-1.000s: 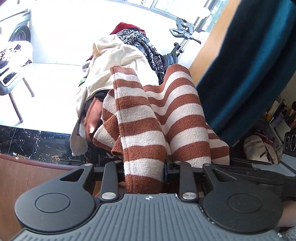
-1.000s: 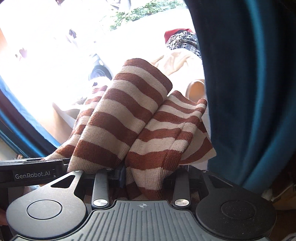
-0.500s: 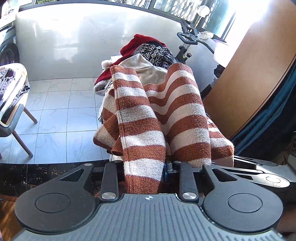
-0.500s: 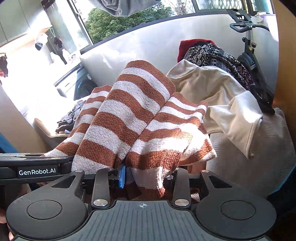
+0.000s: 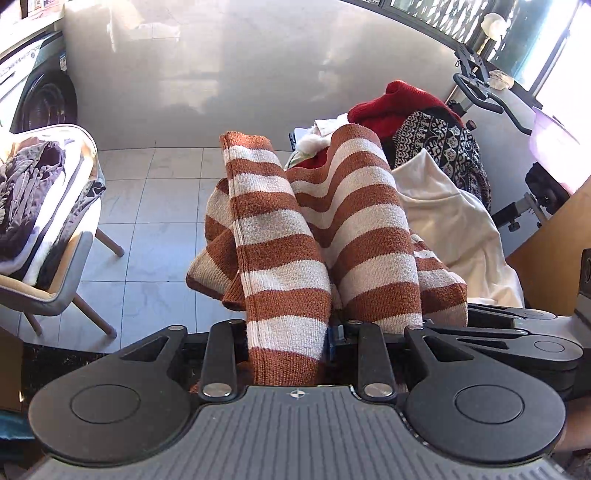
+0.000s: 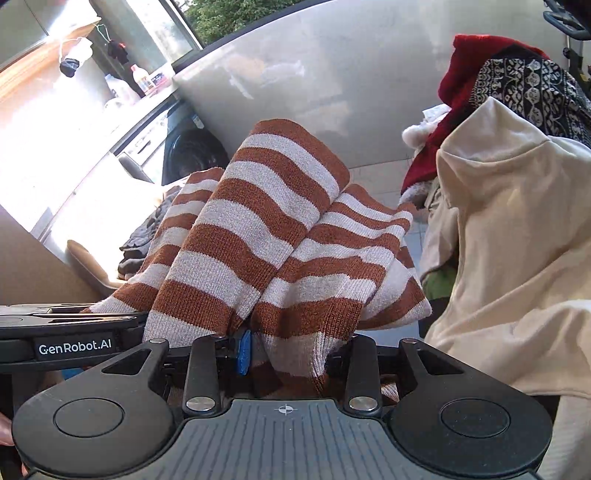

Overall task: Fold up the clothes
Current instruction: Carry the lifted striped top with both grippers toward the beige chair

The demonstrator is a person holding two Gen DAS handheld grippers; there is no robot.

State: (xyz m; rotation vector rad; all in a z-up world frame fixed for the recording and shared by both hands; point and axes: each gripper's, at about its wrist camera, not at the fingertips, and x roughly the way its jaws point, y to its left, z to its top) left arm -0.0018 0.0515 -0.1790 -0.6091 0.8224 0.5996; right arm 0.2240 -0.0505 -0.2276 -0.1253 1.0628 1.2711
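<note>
Sweater aloft, bunched between my two grippers.

Striped sweater (image 5: 321, 236) drapes forward and away from me over both tools, long axis running ahead, above the clothes pile (image 6: 509, 236); my left gripper (image 5: 291, 347) and right gripper (image 6: 291, 354) each clamp its near edge, side by side.

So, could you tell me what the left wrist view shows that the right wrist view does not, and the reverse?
Only the left wrist view shows the whole chair with dark clothes on it, on the tiled floor, and the exercise bike. Only the right wrist view shows bottles on a counter and trees outside. Both show the striped sweater clamped in the left gripper and right gripper, the cream garment, the red knit and the washing machine.
</note>
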